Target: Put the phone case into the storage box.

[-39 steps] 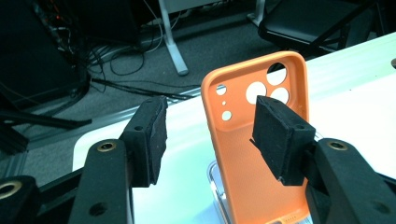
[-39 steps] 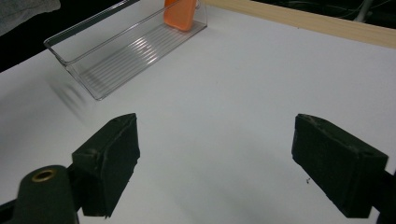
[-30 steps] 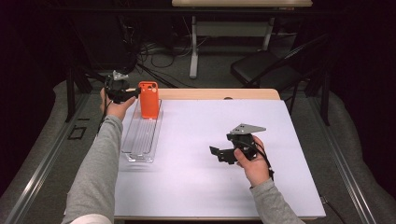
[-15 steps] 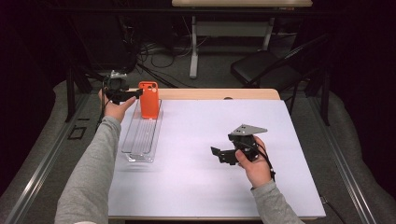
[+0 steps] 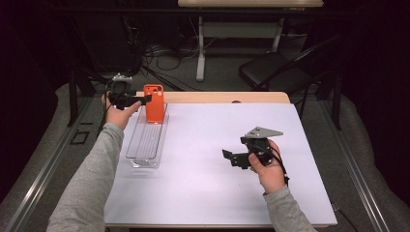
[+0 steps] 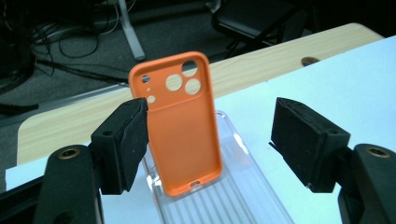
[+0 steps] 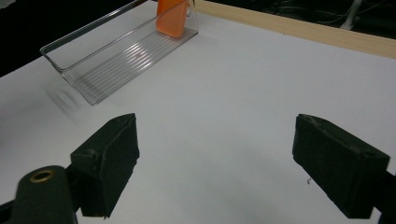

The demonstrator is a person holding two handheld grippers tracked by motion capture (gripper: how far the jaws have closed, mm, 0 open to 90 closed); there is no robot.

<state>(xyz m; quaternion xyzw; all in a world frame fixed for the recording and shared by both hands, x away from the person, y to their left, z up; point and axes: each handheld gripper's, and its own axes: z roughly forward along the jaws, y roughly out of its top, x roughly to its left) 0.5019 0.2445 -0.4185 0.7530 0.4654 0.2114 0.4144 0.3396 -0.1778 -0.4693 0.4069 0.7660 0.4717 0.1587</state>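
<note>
An orange phone case (image 5: 154,104) stands upright at the far end of a clear plastic tray (image 5: 142,150), leaning on its end wall. My left gripper (image 5: 145,99) is level with the case from the left. In the left gripper view the case (image 6: 182,135) stands between the two pads; the left pad (image 6: 123,144) is at its edge and the other is well clear. The left jaws have just been opening and do not press on the case. My right gripper (image 5: 232,157) hovers open over the white table, right of centre, with nothing between its pads (image 7: 215,154).
The tray (image 7: 107,70) lies lengthwise along the left side of the white table top (image 5: 208,193), with the case (image 7: 173,21) at its far end. A wooden strip (image 5: 232,96) borders the far edge. Behind it are a black chair (image 5: 270,72) and floor cables.
The left gripper's jaws have spread apart beside the orange case and the hand has shifted slightly. The case stays upright in the tray. The right hand has kept still.
</note>
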